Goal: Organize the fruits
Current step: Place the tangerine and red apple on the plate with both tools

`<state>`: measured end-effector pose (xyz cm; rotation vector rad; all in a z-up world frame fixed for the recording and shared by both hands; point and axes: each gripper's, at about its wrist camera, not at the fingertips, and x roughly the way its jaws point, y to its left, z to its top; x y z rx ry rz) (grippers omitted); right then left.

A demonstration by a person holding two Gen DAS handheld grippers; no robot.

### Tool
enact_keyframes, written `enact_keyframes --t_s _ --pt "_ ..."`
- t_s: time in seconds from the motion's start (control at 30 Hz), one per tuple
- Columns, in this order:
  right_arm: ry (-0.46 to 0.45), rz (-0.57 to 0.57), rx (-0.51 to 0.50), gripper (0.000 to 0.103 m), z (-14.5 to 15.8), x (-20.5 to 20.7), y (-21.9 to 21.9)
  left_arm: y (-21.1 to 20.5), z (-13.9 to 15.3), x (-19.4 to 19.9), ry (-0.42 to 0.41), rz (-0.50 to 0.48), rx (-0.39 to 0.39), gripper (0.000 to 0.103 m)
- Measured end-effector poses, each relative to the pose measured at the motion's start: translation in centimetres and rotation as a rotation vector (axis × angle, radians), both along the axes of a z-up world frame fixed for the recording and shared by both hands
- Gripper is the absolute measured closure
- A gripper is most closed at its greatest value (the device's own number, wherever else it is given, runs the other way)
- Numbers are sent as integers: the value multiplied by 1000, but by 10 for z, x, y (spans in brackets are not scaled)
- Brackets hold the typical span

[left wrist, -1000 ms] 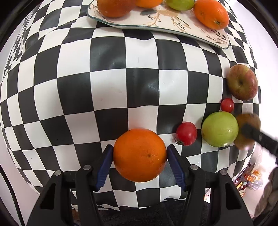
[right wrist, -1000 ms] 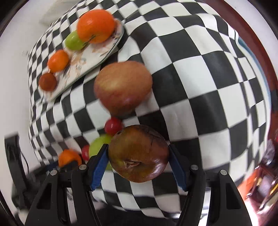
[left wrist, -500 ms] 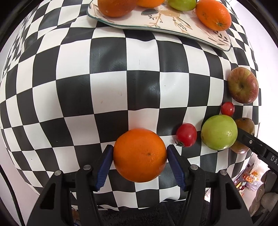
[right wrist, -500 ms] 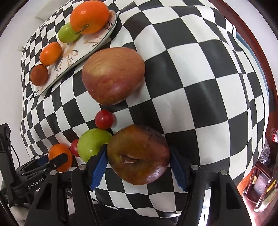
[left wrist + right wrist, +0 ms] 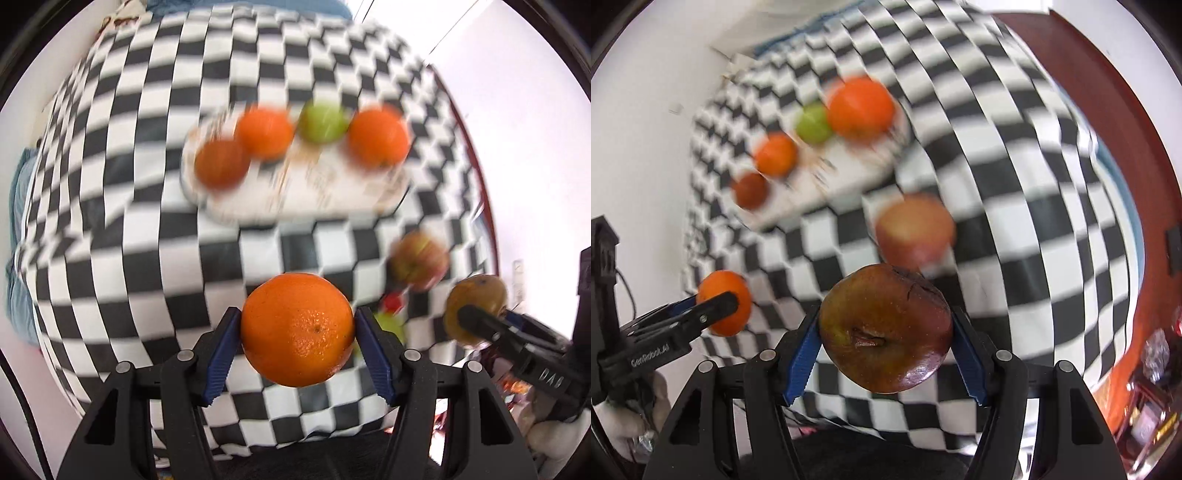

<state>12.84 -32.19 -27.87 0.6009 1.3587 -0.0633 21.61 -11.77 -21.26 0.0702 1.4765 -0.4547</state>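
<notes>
The left gripper (image 5: 298,334) was clenched on an orange (image 5: 297,329), its blue pads pressed to both sides of the fruit, which hung clear of the checkered tablecloth (image 5: 129,206). The right gripper (image 5: 886,338) was likewise clamped on a dark, bruised apple (image 5: 885,332), also off the cloth.

From the left wrist view, the right gripper's apple showed at about 3 o'clock. Just past the orange, at 2 o'clock, a red apple (image 5: 419,260) lay on the cloth, with a small tomato (image 5: 393,301) and a green fruit (image 5: 388,325) nearer, partly hidden and blurred.

The task looked roughly half done: both held fruits had yet to reach the plate, and the three loose ones remained.

At 12 o'clock the plate (image 5: 325,195) held four fruits in a rough row: a dark orange one (image 5: 221,164), an orange (image 5: 264,133), a green one (image 5: 323,122) and another orange (image 5: 378,136), all blurred.
</notes>
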Motion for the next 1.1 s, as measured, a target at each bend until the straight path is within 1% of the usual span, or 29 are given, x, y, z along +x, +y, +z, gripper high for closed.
enact_keyframes --t_s 0.07,0.13,0.2,0.33,0.43,0.5,0.57,0.67,0.7,0.73,0.77,0.8,0.9,1.0,1.1 --pt "-56 15 -1 34 18 23 -2 -4 8 20 -4 16 -34 43" --pt "-88 28 -40 34 23 50 -5 -11 11 40 -10 31 -32 43" --pt "-98 32 -63 34 21 73 -9 -20 6 57 -5 44 -19 43" --pt "-58 51 -62 34 -3 117 -15 -29 -19 85 50 48 38 43" --pt "-20 77 -60 34 -22 133 -13 -35 -35 101 93 50 70 43" --pt "6 86 -47 34 -36 142 -12 -37 -43 107 116 49 90 42" --pt "22 85 -35 34 -44 140 -11 -40 -49 110 124 47 112 42" --pt "42 61 19 33 -58 144 -12 -39 -55 111 141 55 128 42" --pt "56 67 28 32 -62 145 -11 -39 -57 112 144 54 131 41" --pt "65 67 47 27 -66 145 -11 -40 -58 112 144 46 129 35" --pt "66 65 60 12 -67 145 -11 -41 -56 112 132 41 127 12" --pt "68 68 45 8 -65 144 -12 -41 -53 111 112 42 128 1" --pt "66 77 16 8 -58 142 -12 -38 -45 110 76 53 126 1" --pt "73 92 -69 8 -47 139 -14 -34 -37 107 56 62 124 1" --pt "68 86 -87 7 -40 135 -16 -27 -31 103 50 78 126 1"
